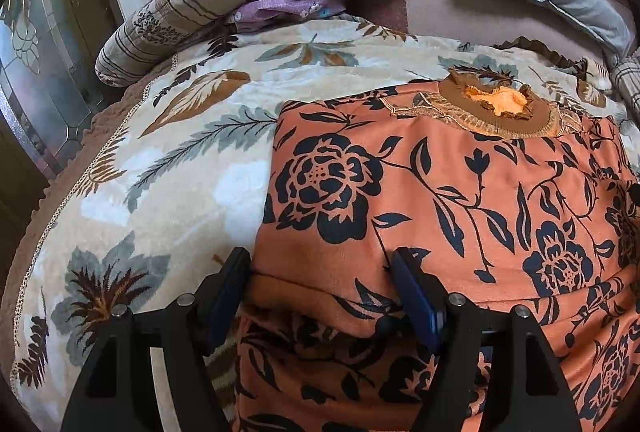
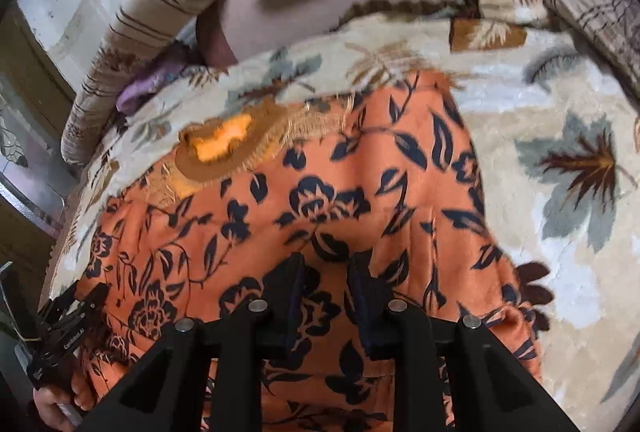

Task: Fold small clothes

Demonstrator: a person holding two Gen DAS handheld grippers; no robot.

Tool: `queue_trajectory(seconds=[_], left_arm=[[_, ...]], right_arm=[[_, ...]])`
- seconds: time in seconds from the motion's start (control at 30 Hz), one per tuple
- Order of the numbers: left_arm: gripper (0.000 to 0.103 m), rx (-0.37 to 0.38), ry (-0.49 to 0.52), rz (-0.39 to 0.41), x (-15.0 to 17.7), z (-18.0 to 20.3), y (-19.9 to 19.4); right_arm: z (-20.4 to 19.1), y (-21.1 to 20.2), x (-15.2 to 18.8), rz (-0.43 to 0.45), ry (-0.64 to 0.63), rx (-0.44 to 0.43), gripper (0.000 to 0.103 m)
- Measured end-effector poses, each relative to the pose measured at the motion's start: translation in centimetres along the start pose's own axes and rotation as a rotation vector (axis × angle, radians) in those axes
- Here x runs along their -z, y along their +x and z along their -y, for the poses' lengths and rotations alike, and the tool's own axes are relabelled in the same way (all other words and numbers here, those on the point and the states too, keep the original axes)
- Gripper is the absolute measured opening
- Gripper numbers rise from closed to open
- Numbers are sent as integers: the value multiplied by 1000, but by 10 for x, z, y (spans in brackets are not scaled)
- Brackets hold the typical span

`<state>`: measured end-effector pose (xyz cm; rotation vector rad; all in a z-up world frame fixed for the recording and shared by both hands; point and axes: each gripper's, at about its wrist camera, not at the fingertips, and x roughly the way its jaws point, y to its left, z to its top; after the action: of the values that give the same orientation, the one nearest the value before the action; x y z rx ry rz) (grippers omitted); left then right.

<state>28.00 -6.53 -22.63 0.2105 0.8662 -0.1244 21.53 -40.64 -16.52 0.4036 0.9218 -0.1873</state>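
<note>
We have the orange flowered top (image 1: 460, 191) flat on the bed blanket (image 1: 180, 151), collar at the far end. Our left tool (image 1: 320, 296) stands wide over its near left corner — the right tool (image 2: 326, 296), narrow, holds nothing we can see.

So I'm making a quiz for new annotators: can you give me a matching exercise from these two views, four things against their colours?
Things:
1. garment
2. its collar band
3. small cloth tucked under the striped quilt
4. blanket under the garment

Colours:
A. purple
B. cream with grey and brown leaves
C. orange with dark navy flowers
D. brown

Pairs: 1-C, 2-D, 3-A, 4-B
</note>
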Motion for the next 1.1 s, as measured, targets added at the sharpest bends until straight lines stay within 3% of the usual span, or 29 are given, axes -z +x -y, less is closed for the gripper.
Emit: queue_trajectory(seconds=[0.07, 0.13, 0.5, 0.7, 0.8, 1.1], left_arm=[[73, -2, 1, 0, 0, 0, 0], [73, -2, 2, -1, 0, 1, 1], [75, -16, 16, -10, 0, 4, 4], [75, -25, 20, -7, 0, 4, 4], [75, -30, 22, -6, 0, 5, 4], [75, -28, 35, 50, 10, 9, -35]], right_arm=[[5, 6, 1, -19, 16, 24, 27], [12, 24, 3, -97, 47, 51, 27], [12, 14, 4, -69, 36, 39, 27], [6, -4, 4, 6, 15, -4, 27], [6, 17, 9, -97, 4, 42, 27], [6, -33, 18, 19, 23, -9, 27]])
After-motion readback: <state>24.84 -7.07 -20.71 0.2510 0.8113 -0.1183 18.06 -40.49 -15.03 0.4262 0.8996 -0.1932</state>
